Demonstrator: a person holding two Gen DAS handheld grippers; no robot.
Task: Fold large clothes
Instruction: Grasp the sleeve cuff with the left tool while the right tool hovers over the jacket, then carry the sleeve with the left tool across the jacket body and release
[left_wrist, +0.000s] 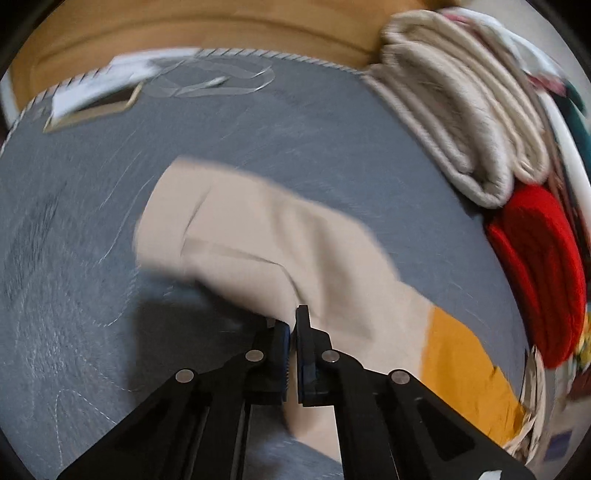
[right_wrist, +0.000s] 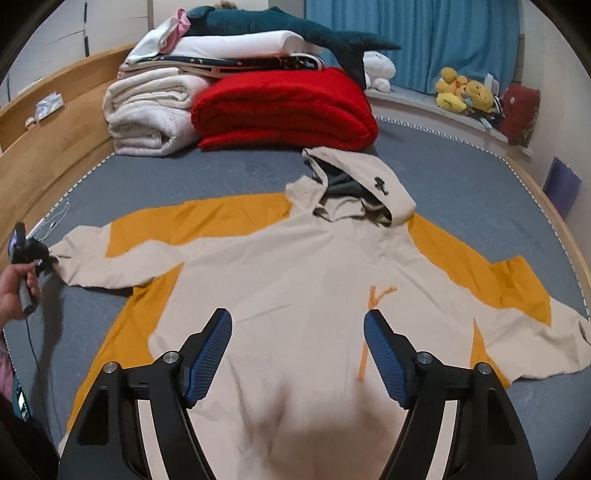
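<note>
- The left tongs (left_wrist: 293, 325) are clamped on the cuff end of the left sleeve (left_wrist: 236, 236) of the large beige-and-mustard hooded jacket (right_wrist: 295, 273); beyond their tips the sleeve is smeared by blur, so its folds are hard to read.
- In the right wrist view these tongs (right_wrist: 40, 258) show only as a dark shape at the left rim, with a hand (right_wrist: 16, 295) cut off by the frame.
- Left of the left tongs lies bare grey quilted bed cover (left_wrist: 74, 258), running to the wooden bed frame (left_wrist: 184, 29).
- The jacket lies spread flat on the bed, hood (right_wrist: 362, 184) pointing away from the right tongs (right_wrist: 297, 354), both sleeves out sideways.
- The right tongs stand wide apart over the jacket's lower body, nothing between the blue pads (right_wrist: 207, 358); the hem beneath them is hidden.
- Ahead of the hood sit a folded cream towel stack (right_wrist: 147, 114) and a folded red blanket (right_wrist: 284, 107), a strip of cover between.
- Right of the right tongs the other sleeve (right_wrist: 535, 332) reaches nearly to the bed's edge.
</note>
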